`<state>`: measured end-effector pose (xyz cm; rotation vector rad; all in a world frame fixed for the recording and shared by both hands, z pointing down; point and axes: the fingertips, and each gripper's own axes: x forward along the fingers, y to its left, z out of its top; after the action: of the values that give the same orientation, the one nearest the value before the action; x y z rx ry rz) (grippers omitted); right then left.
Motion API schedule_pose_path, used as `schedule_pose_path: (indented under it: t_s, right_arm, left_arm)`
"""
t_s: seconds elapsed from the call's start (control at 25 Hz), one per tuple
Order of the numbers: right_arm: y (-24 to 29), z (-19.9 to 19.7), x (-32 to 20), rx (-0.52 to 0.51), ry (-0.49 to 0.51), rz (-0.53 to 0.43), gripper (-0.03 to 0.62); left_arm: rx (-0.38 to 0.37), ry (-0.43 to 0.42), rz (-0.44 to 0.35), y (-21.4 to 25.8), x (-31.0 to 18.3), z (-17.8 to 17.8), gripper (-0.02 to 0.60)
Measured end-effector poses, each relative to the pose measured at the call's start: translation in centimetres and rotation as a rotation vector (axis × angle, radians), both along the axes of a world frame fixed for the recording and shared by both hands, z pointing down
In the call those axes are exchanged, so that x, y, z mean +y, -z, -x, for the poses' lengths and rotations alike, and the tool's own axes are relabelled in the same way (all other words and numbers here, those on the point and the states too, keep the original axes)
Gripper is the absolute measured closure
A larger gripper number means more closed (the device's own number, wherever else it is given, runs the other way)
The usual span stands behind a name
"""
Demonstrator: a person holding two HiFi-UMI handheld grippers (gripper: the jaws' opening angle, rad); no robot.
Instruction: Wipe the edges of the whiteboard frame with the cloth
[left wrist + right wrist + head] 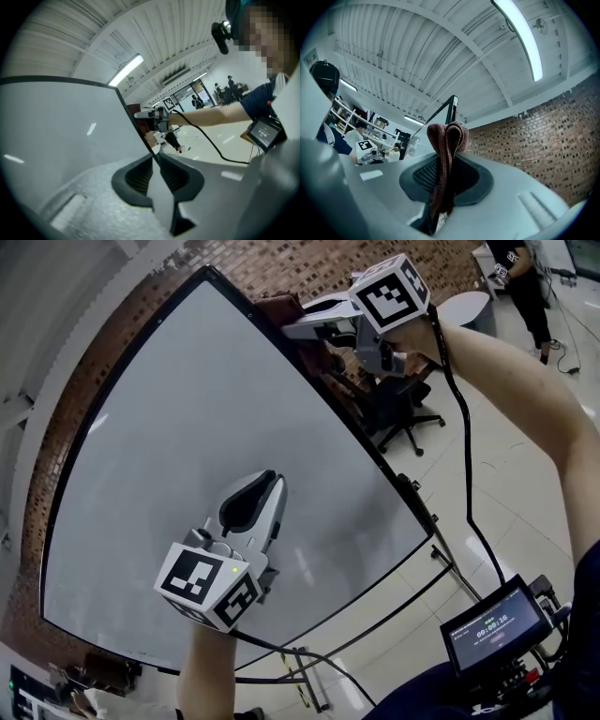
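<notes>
The whiteboard [187,446] fills the head view; its right frame edge [453,108] runs from top centre to lower right. The right gripper [295,320], clamped on the cloth [449,136], sits at that edge's upper end, so wiping should proceed down-right. The left gripper [255,498], jaws slightly apart and empty, is mid-board.

The left gripper [263,486] and right gripper [281,321] are pale grey shells with black ribbed pads [138,176], each bearing a cube [208,584] of black-and-white square markers. A black cable [466,456] trails from the right one; the sleeve [258,98] is dark blue
</notes>
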<state>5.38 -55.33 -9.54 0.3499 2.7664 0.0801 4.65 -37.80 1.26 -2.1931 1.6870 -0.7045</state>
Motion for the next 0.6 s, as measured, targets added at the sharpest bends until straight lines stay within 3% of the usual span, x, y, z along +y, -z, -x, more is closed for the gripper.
schedule_pose_path:
  t_s: [0.28, 0.6]
  right_arm:
    - [-2.2, 0.1, 0.4, 0.005, 0.021, 0.035, 0.536]
    - [-2.4, 0.2, 0.7, -0.005, 0.046, 0.066, 0.536]
  left_arm:
    - [0.007, -0.002, 0.022, -1.2, -0.4, 0.2, 0.532]
    - [0.085, -0.006, 0.041, -1.9, -0.3, 0.2, 0.535]
